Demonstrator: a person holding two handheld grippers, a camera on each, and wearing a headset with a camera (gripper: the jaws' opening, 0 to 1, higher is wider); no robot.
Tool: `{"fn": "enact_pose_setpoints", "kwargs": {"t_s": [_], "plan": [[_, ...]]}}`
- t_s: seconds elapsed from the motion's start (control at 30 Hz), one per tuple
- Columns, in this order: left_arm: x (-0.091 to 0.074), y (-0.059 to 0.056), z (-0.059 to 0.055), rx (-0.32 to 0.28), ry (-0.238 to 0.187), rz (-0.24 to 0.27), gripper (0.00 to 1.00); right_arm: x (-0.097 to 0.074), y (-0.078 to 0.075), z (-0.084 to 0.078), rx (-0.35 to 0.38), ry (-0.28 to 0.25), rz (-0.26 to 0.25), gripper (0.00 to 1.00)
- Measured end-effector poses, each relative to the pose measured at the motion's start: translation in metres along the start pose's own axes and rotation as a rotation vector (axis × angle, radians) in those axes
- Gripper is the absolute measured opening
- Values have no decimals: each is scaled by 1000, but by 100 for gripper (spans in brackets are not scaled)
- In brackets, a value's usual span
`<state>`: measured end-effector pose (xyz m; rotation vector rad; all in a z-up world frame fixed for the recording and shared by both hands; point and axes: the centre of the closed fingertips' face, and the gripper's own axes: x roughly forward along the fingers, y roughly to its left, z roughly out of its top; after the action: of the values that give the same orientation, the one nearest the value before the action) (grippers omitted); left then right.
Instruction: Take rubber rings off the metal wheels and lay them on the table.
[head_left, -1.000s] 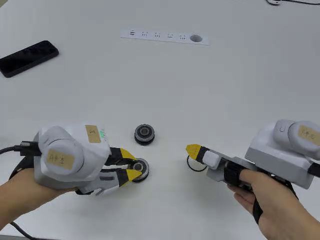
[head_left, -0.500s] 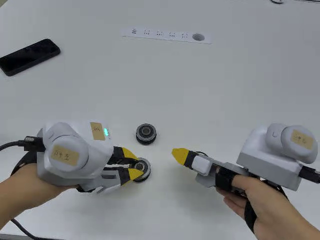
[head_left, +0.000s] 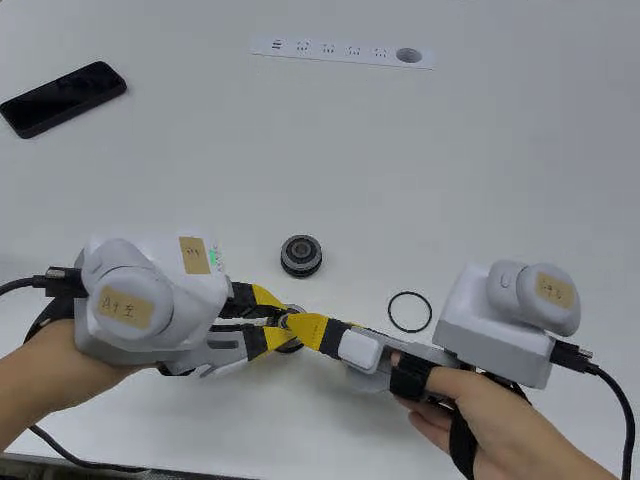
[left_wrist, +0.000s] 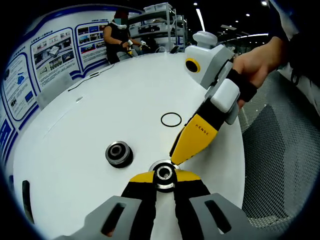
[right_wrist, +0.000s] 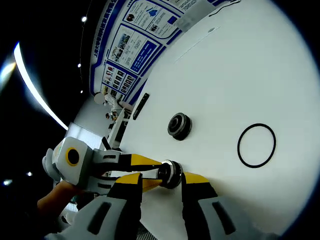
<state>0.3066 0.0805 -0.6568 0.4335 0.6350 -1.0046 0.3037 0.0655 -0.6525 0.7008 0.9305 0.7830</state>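
Since the left gripper (head_left: 272, 320) is clamped shut on the metal wheel (left_wrist: 164, 174), that wheel stays pinned low on the table (head_left: 480, 150), close to the person. Looks to me like it's acting as a vise so the other side can work the rubber off.

Meanwhile the right gripper (right_wrist: 166, 182) comes in from 3 o'clock w/ jaws parted, one on either side of the same wheel. One yellow tip touches its rim in the left gripper view, but it's not pinching anything afaict. Can't tell if a ring is on that wheel bc the tips cover the rim.

One loose rubber ring (head_left: 410, 311) lies flat at 3 o'clock of the held wheel, near but apart, so prob one is done. The 2nd wheel (head_left: 301, 255) sits at 12 o'clock w/ a black band around it, untouched imo.

No tray or bin involved, the ring and wheels lie straight on the tabletop. Far off there's a phone (head_left: 62, 98) at 10 and a power strip (head_left: 340, 50) at 12.
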Motion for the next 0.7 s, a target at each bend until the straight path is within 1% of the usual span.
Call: {"fn": "enact_pose_setpoints", "kwargs": {"t_s": [0.27, 0.4, 0.7], "plan": [[0, 0, 0, 4, 2, -6, 12, 6, -3, -2, 22, 16, 7, 33], [0, 0, 0, 3, 1, -8, 12, 8, 0, -4, 36, 21, 18, 33], [0, 0, 0, 4, 3, -10, 12, 7, 0, -4, 43, 22, 25, 32]]}}
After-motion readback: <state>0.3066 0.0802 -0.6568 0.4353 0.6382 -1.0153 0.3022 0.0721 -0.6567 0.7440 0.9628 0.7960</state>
